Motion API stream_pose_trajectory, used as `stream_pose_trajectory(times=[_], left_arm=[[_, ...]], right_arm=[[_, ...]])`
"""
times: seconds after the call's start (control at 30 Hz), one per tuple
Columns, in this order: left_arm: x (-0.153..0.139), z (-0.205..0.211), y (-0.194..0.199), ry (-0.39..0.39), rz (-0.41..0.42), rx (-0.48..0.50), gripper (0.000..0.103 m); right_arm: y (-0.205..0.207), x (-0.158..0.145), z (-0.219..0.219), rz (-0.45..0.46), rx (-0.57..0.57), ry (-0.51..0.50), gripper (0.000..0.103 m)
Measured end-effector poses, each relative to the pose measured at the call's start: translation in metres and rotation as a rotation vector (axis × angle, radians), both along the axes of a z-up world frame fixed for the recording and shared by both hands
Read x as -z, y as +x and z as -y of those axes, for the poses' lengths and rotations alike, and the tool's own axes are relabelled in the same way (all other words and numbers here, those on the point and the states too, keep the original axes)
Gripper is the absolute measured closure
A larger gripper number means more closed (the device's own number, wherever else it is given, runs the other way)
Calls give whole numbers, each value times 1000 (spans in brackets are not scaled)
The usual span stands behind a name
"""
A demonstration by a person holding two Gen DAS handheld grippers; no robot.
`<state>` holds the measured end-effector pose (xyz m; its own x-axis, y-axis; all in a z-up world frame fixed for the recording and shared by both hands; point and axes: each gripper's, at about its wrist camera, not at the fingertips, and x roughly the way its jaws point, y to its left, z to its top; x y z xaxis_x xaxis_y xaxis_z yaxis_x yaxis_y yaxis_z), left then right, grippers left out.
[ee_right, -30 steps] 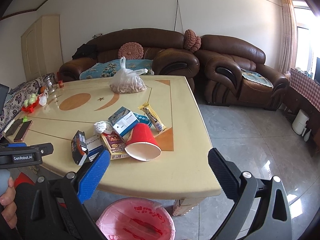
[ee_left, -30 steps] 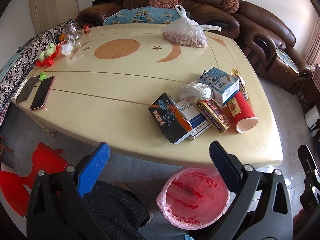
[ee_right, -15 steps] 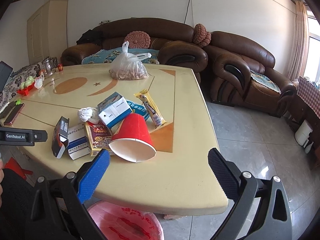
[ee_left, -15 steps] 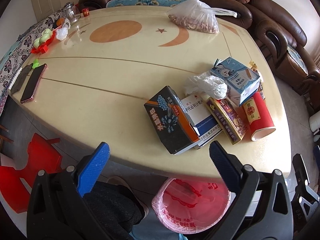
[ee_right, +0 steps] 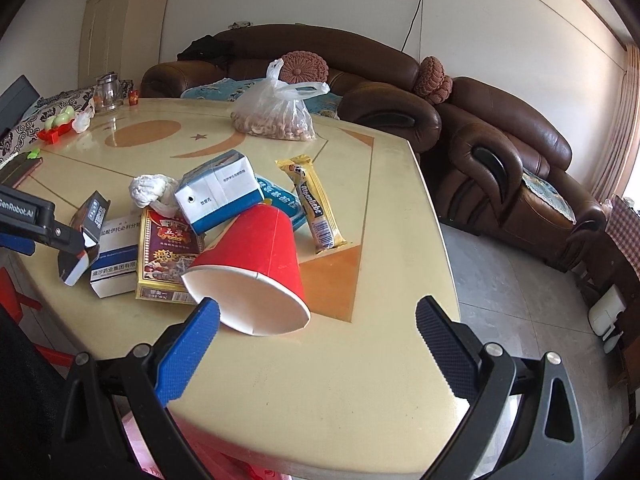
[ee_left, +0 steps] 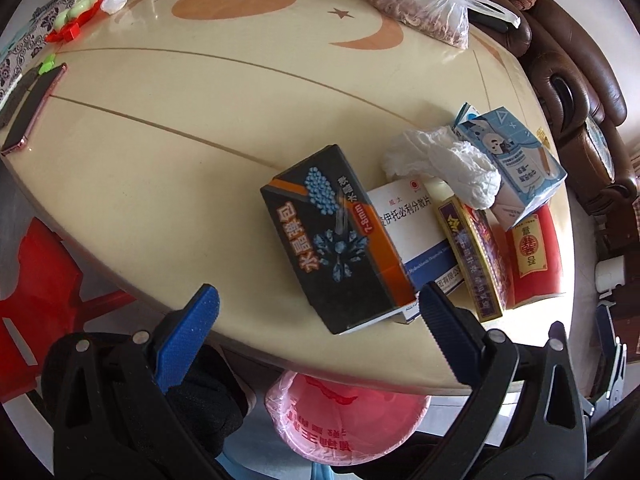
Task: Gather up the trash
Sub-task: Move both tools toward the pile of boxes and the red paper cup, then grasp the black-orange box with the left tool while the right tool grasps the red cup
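Left wrist view: cream oval table (ee_left: 168,168), then the pink-lined bin (ee_left: 344,420) below its near edge, then the black rectangular carton (ee_left: 336,236) — straight ahead of the left gripper (ee_left: 316,312), long axis running away, between its wide-apart jaws. Right gripper (ee_right: 318,320), also spread, faces the tipped red paper cup (ee_right: 256,264).

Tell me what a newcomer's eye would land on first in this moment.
Probably the red paper cup, lying on its side with its white mouth toward the open right gripper, at the near end of a heap of boxes and wrappers on the cream table. Next, the black box just ahead of the open left gripper, and the pink-lined bin below the table edge.
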<state>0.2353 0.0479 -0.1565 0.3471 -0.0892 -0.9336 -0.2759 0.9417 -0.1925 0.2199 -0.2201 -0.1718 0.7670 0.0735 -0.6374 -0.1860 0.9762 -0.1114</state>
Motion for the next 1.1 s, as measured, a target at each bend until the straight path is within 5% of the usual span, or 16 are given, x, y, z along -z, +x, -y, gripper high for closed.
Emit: stream_pose_trajectory(times=[0.27,0.7,1.1], left_arm=[[18,-15,13,-254,-53,-36,5],[23,-29,36,-304,-62,-120,5],[25,-26,55,-262,-93,-132,5]], right_arm=[[15,13,-7,-6,-12,2,7],[28,18,-16,40,-59,-31,7],[37,24,-7,16,-51,21,17]])
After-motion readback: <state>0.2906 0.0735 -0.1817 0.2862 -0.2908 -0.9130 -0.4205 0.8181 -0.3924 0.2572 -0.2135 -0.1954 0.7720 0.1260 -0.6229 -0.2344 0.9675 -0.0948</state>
